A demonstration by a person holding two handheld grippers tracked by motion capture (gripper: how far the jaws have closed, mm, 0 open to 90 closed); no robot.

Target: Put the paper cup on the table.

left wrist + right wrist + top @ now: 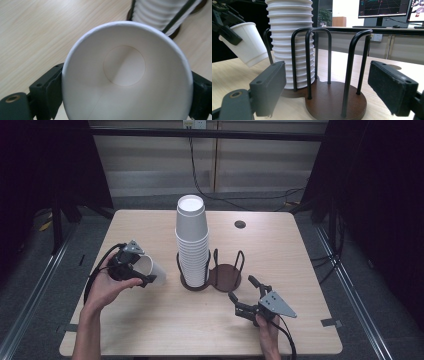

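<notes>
Overhead, pale wood table [150, 320] — dark curtains [380, 195], monitors [384, 7] behind.

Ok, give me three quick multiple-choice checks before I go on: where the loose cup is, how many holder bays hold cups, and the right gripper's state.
1. Where is the single paper cup?
A. in the left gripper
B. on the stack
C. in the empty bay

2. How many bays of the cup holder hold cups?
A. none
B. one
C. two

3. The right gripper is:
A. shut on a cup
B. shut, empty
C. open

Answers: 1 A, its jaws flank the cup; 2 B, the cup stack fills one bay; 3 C, jaws apart, nothing between them.
</notes>
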